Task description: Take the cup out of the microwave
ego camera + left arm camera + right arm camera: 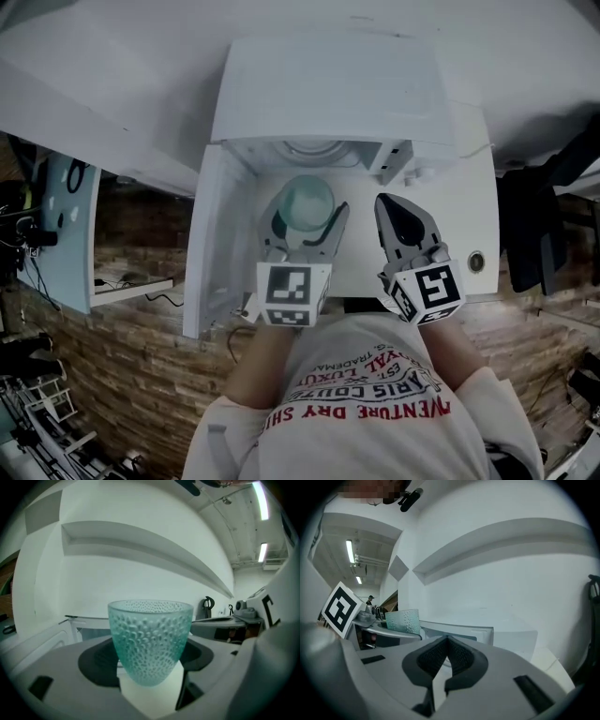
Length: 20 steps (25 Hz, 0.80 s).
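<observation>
A pale green dimpled glass cup (pixel 307 202) stands upright between the jaws of my left gripper (pixel 305 223), which is shut on it just in front of the open white microwave (pixel 328 89). In the left gripper view the cup (pixel 150 637) fills the middle, with a dark pad on each side of it. The microwave door (pixel 208 253) hangs open to the left, and the round turntable (pixel 314 148) shows inside. My right gripper (pixel 392 211) is beside the cup on the right, shut with nothing in it (pixel 446 645). From the right gripper view the cup (pixel 403 620) is seen at the left.
The microwave's control panel with a round knob (pixel 476 262) lies right of the cavity. A light blue cabinet (pixel 66 225) stands at the far left, and dark clothing (pixel 534 225) hangs at the right. A white wall with a ledge (pixel 140 550) rises behind.
</observation>
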Available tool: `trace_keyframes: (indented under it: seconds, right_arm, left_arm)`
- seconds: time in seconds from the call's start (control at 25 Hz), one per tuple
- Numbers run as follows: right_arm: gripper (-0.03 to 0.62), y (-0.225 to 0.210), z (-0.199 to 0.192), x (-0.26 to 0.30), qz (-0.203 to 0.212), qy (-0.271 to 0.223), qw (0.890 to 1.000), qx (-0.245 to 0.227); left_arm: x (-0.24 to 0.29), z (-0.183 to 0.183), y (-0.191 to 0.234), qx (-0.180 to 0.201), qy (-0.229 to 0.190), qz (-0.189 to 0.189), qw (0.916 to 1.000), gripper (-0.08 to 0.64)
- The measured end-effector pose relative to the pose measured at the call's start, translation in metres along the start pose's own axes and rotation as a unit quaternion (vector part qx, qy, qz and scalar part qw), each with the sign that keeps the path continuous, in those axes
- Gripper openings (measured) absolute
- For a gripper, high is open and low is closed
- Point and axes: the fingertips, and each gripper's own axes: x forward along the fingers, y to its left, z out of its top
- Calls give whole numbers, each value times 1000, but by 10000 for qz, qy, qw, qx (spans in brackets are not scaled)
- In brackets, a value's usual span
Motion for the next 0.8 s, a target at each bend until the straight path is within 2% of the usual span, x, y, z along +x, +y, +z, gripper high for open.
trace_keyframes:
  seconds: [0.12,0.28,0.48,0.64,0.8]
  right_arm:
    - [5,5,17,-5,-107,-211,9996,-128]
    - [5,11,39,-12,-162,-435,9983,-340]
    - [5,15,57,-14,-183,-625,9971,-383]
    - [5,14,60,-12,-229,-616,9973,-329]
    - [5,14,61,-12,-190,-588,9975,-341]
  left_arm:
    - [-15,11,-4,183,29,-114,9998,367]
    - [-33,31,-5,328,-145,-155,9992,367]
    - [-42,52,-1,282,-382,-113,9988,367]
    - [-42,60,0,347,-418,-113,9985,367]
    - [-40,62,-4,217,-434,-177,9987,367]
